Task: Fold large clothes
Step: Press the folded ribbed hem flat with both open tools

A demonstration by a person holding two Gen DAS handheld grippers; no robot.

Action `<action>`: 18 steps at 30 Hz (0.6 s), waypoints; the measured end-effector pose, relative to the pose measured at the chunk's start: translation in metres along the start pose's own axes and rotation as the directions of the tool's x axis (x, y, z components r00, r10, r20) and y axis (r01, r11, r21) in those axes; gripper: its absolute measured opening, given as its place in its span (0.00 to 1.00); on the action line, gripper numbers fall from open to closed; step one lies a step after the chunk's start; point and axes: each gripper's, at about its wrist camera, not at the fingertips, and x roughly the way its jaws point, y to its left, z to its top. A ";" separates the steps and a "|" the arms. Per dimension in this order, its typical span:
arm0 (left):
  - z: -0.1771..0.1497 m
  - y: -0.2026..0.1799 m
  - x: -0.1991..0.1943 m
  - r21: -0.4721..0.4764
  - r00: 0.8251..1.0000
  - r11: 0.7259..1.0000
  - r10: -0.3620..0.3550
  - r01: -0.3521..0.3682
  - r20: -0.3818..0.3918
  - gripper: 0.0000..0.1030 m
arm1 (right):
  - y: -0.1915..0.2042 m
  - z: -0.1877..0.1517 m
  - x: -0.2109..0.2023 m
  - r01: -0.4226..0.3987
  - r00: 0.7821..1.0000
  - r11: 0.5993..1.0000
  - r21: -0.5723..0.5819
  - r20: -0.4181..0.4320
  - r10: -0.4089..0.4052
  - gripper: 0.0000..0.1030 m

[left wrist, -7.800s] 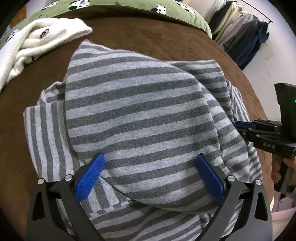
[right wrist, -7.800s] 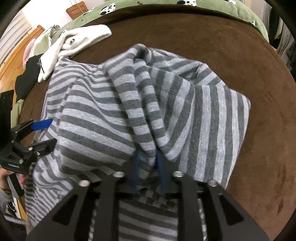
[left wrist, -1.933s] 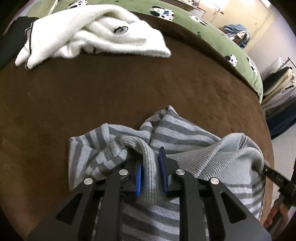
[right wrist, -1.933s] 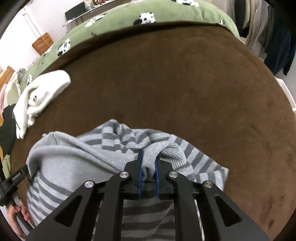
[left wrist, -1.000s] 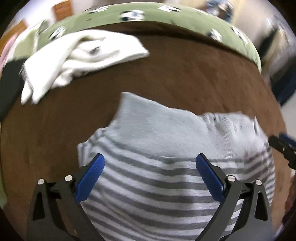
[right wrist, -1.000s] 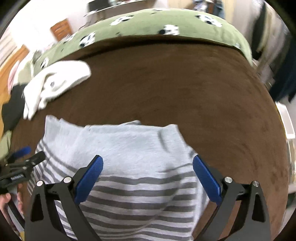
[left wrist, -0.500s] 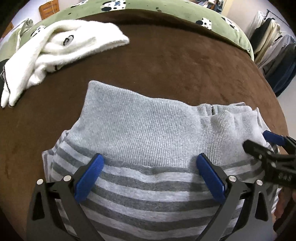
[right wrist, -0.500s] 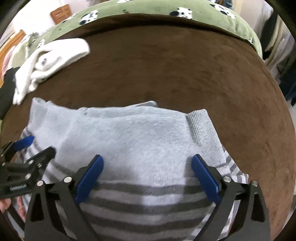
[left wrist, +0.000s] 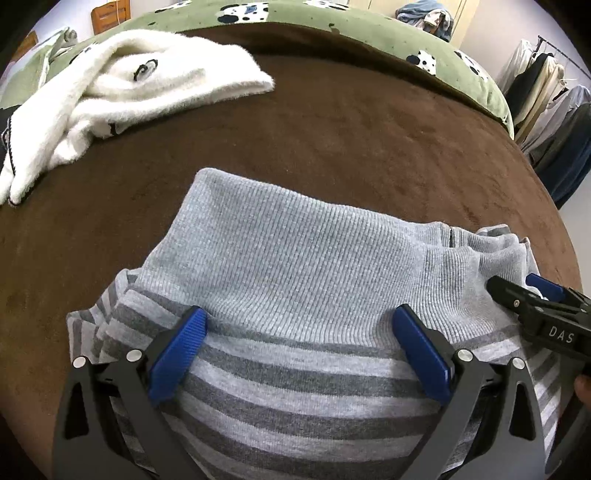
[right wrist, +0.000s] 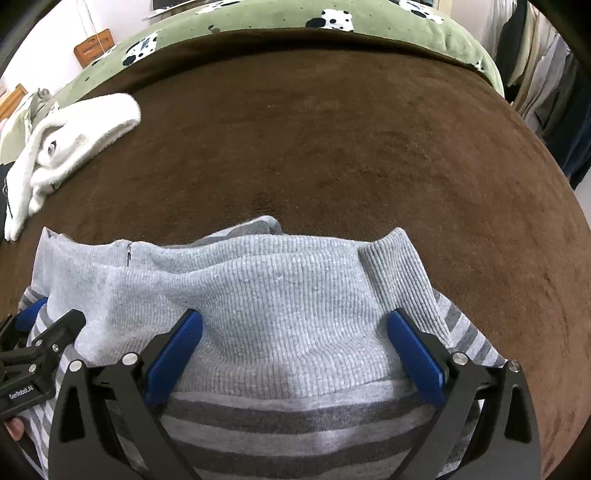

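- The grey striped sweater (left wrist: 306, 373) lies folded in a compact bundle on the brown bed blanket (left wrist: 351, 122), its plain ribbed hem band (left wrist: 295, 258) turned up on top and facing the far side.
- Two seconds ago both tongs pinched that ribbed edge; now each has let go, and the hem lies flat where it was bunched.
- The left tongs (left wrist: 297, 332) hang over the bundle's near part, jaws wide, blue pads either side of the band and holding nothing.
- The right tongs (right wrist: 293, 334) are likewise spread wide and empty above the bundle's right half; from the left camera they show at the sweater's right edge (left wrist: 532, 302).
- Compared with half a second back, the bundle has barely shifted.
- The sweater's far and right edges have bare blanket beyond them, a broad open stretch.
- A white fluffy garment (left wrist: 122, 88) sits well apart at the far left.
- A green spotted cover (right wrist: 295, 18) borders the blanket's far edge; hanging clothes (left wrist: 546, 107) stand at the right.
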 end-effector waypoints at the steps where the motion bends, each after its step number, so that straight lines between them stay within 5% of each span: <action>1: 0.001 0.001 0.001 0.000 1.000 1.000 -0.001 0.001 -0.002 0.95 | 0.001 0.000 0.000 -0.001 1.000 1.000 0.000 0.001 0.001 0.96; 9: 0.000 0.002 -0.002 -0.007 1.000 1.000 0.003 -0.003 -0.004 0.95 | -0.002 0.001 -0.007 0.001 1.000 1.000 -0.019 0.003 -0.001 0.96; 18: 0.012 -0.001 -0.017 -0.010 0.994 1.000 0.001 -0.002 -0.108 0.94 | -0.003 0.009 -0.034 -0.029 1.000 0.999 -0.029 0.008 0.029 0.94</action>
